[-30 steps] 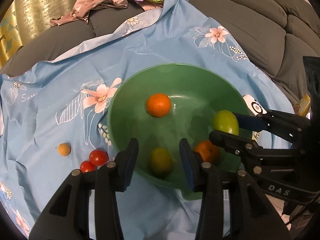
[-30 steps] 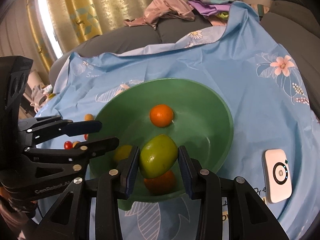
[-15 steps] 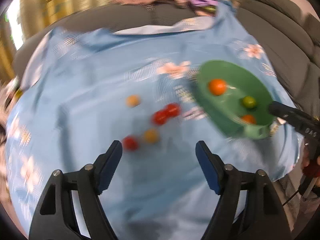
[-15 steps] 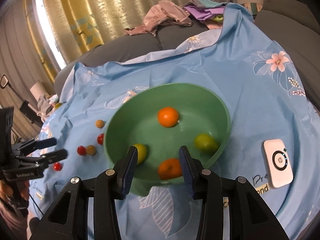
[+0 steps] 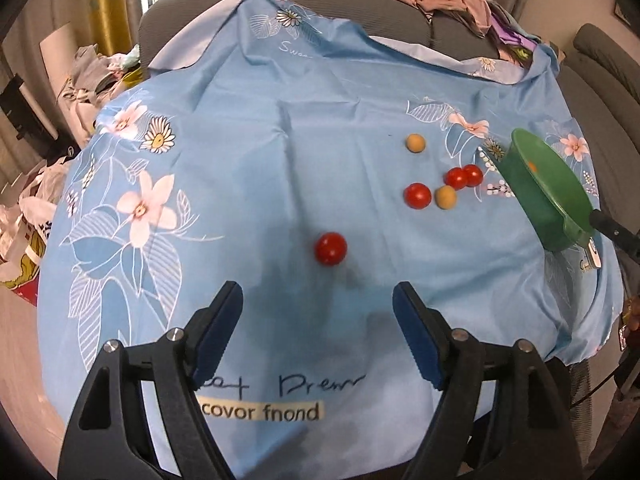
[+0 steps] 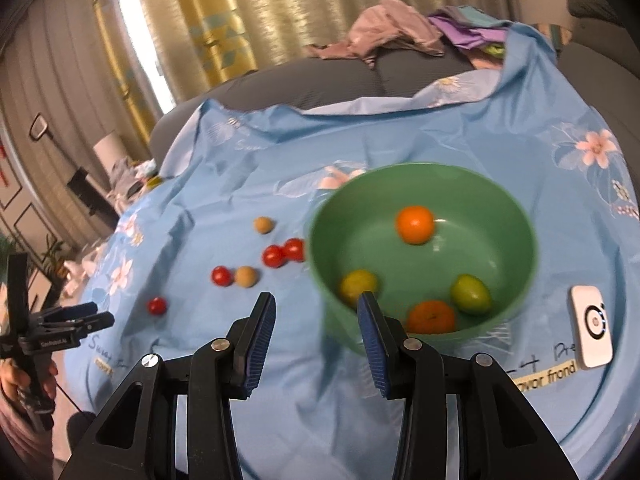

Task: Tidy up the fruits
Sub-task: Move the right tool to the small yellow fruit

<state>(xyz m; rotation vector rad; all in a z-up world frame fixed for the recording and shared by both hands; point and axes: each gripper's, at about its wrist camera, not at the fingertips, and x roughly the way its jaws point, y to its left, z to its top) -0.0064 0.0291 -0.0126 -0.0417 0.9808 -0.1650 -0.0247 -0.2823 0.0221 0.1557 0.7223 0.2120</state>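
While its jaws stand wide apart and empty, the left gripper hangs just short of a lone red tomato, the green bowl far right; the right gripper, also open and empty, faces that bowl's near rim.

grey sofa behind, heaped with clothes; gold curtains glow (daylight at their left edge).

On the cloth, four fruits sit in the bowl; six small fruits lie scattered at its nine o'clock, a flat device at its four o'clock.
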